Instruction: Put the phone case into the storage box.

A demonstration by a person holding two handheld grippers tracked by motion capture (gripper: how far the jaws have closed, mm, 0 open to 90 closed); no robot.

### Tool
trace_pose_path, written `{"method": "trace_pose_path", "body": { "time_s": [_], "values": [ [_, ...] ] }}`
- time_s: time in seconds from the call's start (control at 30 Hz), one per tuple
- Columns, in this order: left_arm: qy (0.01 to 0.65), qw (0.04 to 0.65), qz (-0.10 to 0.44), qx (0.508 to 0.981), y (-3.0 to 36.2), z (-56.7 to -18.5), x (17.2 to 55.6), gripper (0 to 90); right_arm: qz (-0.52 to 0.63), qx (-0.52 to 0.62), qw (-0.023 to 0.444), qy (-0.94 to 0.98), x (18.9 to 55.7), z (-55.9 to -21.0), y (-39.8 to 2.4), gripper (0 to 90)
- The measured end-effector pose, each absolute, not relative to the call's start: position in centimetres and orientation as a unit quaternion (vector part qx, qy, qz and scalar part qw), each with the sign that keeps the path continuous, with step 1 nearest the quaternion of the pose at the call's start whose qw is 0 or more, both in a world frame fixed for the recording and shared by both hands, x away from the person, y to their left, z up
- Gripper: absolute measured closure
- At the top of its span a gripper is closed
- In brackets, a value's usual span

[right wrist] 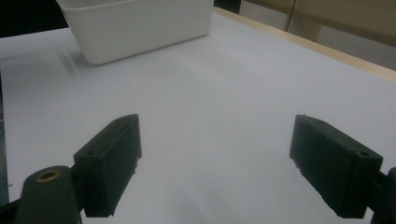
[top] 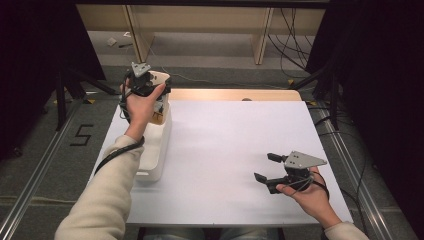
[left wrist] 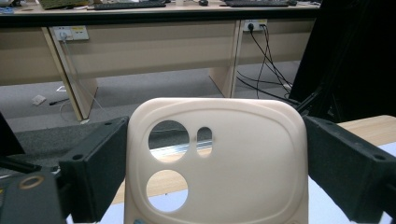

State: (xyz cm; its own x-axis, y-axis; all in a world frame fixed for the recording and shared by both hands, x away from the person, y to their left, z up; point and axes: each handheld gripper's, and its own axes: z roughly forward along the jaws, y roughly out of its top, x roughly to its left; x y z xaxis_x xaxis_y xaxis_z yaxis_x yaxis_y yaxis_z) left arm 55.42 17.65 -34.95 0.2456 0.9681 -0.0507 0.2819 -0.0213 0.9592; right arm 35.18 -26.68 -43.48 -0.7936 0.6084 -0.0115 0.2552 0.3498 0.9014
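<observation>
Your left gripper (top: 145, 82) is raised above the far end of the white bin (top: 155, 150), at the far left of the surface (top: 235, 150), and it is pinching a cream phone case (left wrist: 217, 163) by its two long edges, the camera cutouts facing you in the left gripper view. The case stands upright between the jaws, with its top end poking out beyond the bin's far end in the high view. It looks like soft, flexible material, so the hold is only as good as the squeeze: press too hard and the case may bow and spring out sideways; ease off too early and it will likely drop back into the bin or tumble past the bin's far end off the table edge. If you swing it out to the right of the bin, keep it high enough, because a clipped bin rim could twist the case in the jaws or drag the light bin along. To the right of the bin the surface lies bare, and well to the right of the bin, near your edge, your right gripper (top: 272, 170) hovers low with its jaws spread wide and nothing between them. Should you hand the case across, closing that gripper before the case sits squarely between its jaws could knock it loose.
</observation>
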Motion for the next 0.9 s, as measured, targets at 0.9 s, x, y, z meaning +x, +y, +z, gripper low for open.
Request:
{"method": "trace_pose_path", "body": {
  "time_s": [0.9],
  "values": [
    [0.506,0.482,0.359,0.619,17.9,-34.8,57.1,10.6,0.504,0.270,0.175,0.802,35.2,-43.5,-26.7,17.6]
  ]
}}
